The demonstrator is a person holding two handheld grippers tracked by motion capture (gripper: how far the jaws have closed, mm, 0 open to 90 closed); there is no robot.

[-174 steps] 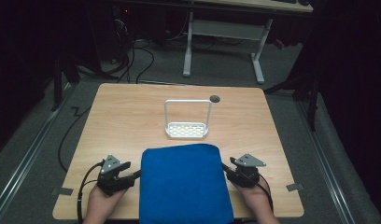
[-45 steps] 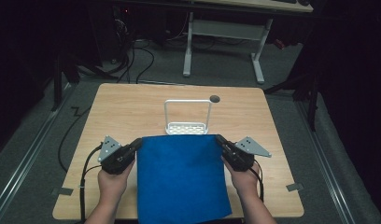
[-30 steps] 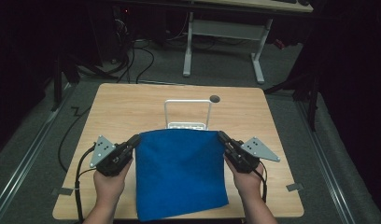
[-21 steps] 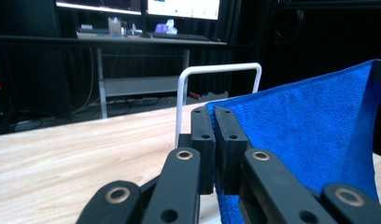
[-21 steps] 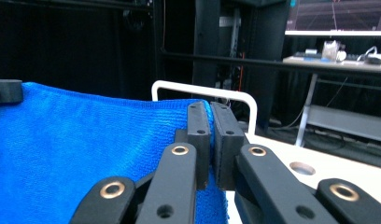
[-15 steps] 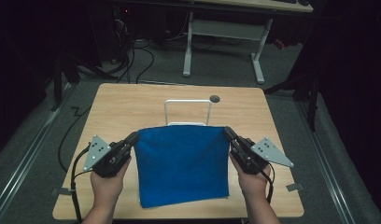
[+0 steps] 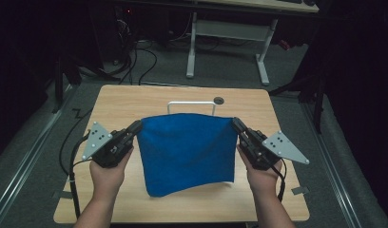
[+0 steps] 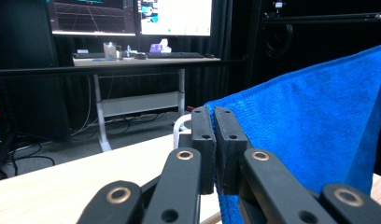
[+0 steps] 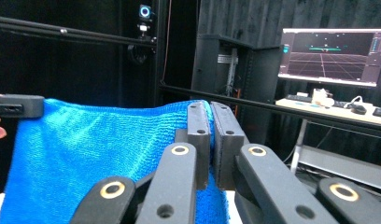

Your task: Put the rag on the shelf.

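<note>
Apparently done: we held the blue terry cloth [image 7: 186, 149] taut above the counter [image 7: 135, 102], left gripper [image 7: 134, 128] and right gripper [image 7: 237, 126] each clamping a top corner.
Left: draping it over the white wire rack [image 7: 190, 104], we judged.

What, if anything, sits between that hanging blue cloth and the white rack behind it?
Nothing visible does. The blue cloth, pinched at its top corners by the left gripper and right gripper, hangs just in front of the white rack.

Wooden table [image 7: 135, 102]; white wire rack [image 7: 190, 105] standing on it
</note>
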